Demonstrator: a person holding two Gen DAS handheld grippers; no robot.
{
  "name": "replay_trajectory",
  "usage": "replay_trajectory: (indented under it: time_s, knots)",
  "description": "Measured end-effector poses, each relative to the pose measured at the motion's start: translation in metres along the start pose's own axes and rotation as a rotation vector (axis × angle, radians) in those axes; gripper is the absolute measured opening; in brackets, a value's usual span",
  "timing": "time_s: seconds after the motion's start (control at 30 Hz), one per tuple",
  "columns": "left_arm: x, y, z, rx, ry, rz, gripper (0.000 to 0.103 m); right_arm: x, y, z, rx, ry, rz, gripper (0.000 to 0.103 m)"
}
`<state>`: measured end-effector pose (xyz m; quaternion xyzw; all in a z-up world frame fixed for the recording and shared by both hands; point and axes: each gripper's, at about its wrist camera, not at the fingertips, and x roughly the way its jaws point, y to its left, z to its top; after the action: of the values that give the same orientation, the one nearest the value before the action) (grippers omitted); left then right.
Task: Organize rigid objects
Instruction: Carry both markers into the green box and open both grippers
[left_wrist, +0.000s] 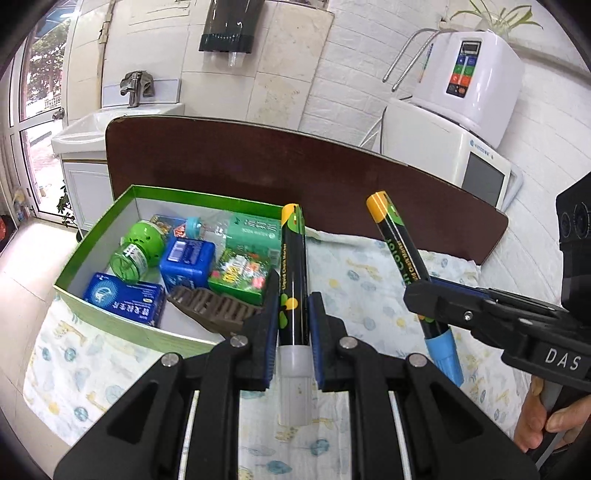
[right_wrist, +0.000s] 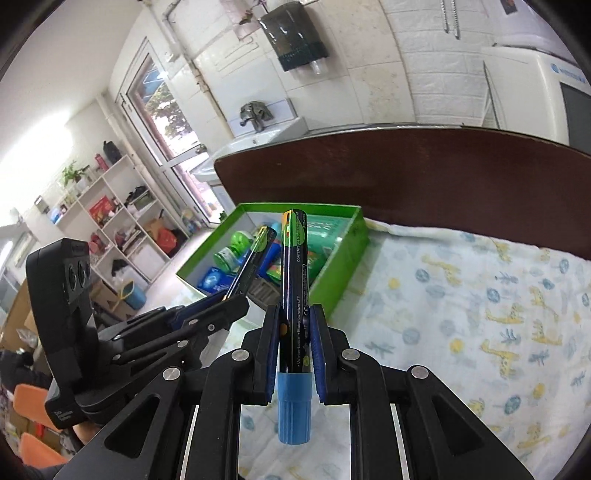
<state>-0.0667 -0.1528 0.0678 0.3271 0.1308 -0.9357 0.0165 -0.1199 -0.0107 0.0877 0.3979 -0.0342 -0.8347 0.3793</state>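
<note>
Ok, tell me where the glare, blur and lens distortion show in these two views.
Left wrist view: the headboard bows from fisheye distortion, the window at left is overexposed, and the white-capped marker is sharp. Right wrist view: the upper-left corner is blown out, the shelf is soft, and the blue-capped marker catches a thin glare streak.

We count two black liquid chalk markers: one white-capped (left_wrist: 293, 295), one blue-capped (left_wrist: 410, 266); and one green cardboard box (left_wrist: 110, 321) at nine o'clock.
</note>
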Motion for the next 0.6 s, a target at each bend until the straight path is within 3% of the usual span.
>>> replay_trajectory:
  time_s: [0.3,0.6]
  knots:
    - [-0.015,0.056,0.04,0.024,-0.059,0.135,0.015,0.061,0.051,0.042,-0.047,0.05,0.089,0.018]
    - [-0.004,0.107,0.049,0.011,-0.046,0.2,0.014,0.119,0.082,0.063,-0.086,0.117,0.066,0.018]
